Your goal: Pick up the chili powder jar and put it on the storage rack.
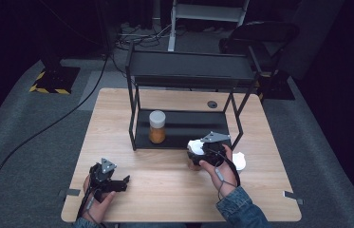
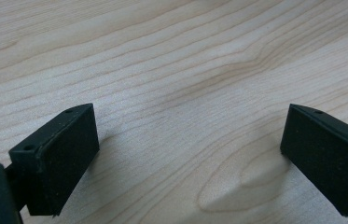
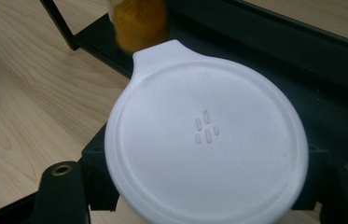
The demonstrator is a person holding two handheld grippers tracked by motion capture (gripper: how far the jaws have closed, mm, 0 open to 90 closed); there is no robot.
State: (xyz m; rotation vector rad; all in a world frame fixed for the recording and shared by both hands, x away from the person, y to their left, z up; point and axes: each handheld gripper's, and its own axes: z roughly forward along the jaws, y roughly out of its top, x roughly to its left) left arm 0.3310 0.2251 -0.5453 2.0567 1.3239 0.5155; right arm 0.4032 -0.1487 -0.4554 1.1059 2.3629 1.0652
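My right gripper is at the front edge of the black shelf rack, shut on a jar with a round white tabbed lid. The lid sits between the jaws in the right gripper view. A brownish part of that jar shows under the gripper in the high view. A second jar, with orange contents and a white lid, stands on the rack's lower shelf and shows as an orange jar just beyond the lid. My left gripper rests low over the table's front left, open, with bare wood between its pads.
A small white object lies on the wooden table just right of the right hand. The rack's thin black legs stand on the table. A round cable hole is behind the rack. Cables trail across the grey floor.
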